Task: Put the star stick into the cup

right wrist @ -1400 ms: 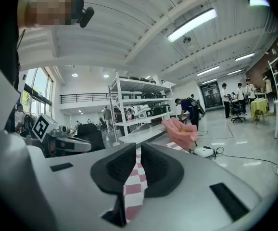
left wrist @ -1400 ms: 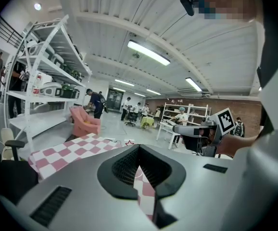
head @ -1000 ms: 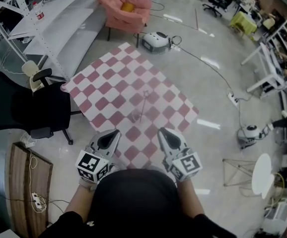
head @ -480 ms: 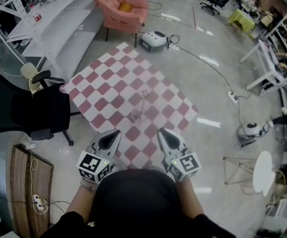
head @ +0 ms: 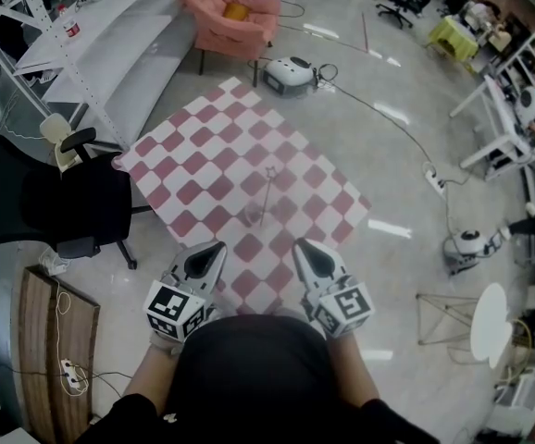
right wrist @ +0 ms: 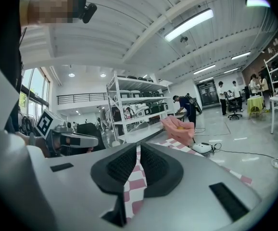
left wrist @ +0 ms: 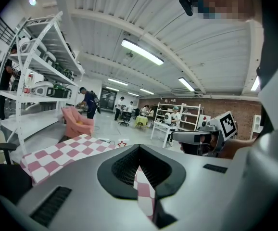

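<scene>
— Star stick (head: 266, 197): does either hand-held gripper have it?

— No. The left hand-held gripper (head: 216, 248) and the right hand-held gripper (head: 301, 246) both have their jaws pressed together on nothing; only checked cloth shows through each slit. They sit side by side at the near edge of the bench (head: 184, 146).

— So where is it?

— Ahead of both, roughly on the line between them and well apart from the tips. It rises beside or out of a clear cup (head: 252, 217). The foot looks to be inside, with the stick leaning away, but I cannot tell for sure.

— What does it look like?

— It's a very thin, pale shaft topped by a small star (head: 269, 172), which shows a red outline in the left gripper view.

— How would it handle?

— I'd judge it light and fairly stiff, a little top-heavy, and liable to roll or twist between flat pads. It looks slender enough to bend if squeezed hard.

— Where would you grip?

— On the shaft, about halfway up and below the star, with a gentle pinch. The cup looks light too, so a sideways nudge might tip it.
</scene>
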Demonstrator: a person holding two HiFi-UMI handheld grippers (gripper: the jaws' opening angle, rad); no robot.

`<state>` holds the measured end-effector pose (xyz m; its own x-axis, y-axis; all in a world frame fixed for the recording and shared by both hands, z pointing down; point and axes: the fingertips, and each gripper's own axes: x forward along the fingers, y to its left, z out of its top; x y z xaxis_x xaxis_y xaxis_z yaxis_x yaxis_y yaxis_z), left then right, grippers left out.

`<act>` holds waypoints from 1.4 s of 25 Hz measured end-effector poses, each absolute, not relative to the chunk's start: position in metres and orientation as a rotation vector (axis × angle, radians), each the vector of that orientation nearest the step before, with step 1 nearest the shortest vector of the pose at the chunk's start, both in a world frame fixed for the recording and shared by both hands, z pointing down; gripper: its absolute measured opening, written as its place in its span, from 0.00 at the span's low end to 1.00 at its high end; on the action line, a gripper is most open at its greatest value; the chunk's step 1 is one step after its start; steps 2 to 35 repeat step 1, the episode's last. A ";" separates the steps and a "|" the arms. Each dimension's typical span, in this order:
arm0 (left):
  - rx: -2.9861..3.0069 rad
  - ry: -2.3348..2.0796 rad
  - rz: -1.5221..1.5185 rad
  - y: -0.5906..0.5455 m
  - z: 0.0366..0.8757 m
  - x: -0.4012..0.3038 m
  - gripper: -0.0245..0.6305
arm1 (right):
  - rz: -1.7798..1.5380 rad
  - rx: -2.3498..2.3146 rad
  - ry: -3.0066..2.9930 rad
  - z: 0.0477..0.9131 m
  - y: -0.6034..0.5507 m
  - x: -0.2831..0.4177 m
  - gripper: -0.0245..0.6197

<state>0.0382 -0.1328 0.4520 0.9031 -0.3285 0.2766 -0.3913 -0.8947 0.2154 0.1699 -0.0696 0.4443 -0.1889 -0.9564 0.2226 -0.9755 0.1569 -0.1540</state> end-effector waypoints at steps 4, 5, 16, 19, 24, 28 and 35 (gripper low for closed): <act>2.800 -0.542 0.337 -0.133 0.452 0.038 0.10 | 0.408 1.950 -2.333 0.445 -0.070 0.169 0.10; 2.800 -0.542 0.337 -0.133 0.452 0.038 0.10 | 0.408 1.950 -2.333 0.445 -0.070 0.169 0.10; 2.800 -0.542 0.337 -0.133 0.452 0.038 0.10 | 0.408 1.950 -2.333 0.445 -0.070 0.169 0.10; 2.800 -0.542 0.337 -0.133 0.452 0.038 0.10 | 0.408 1.950 -2.333 0.445 -0.070 0.169 0.10; 2.800 -0.542 0.337 -0.133 0.452 0.038 0.10 | 0.408 1.950 -2.333 0.445 -0.070 0.169 0.10; 2.800 -0.542 0.337 -0.133 0.452 0.038 0.10 | 0.408 1.950 -2.333 0.445 -0.070 0.169 0.10; 2.800 -0.542 0.337 -0.133 0.452 0.038 0.10 | 0.408 1.950 -2.333 0.445 -0.070 0.169 0.10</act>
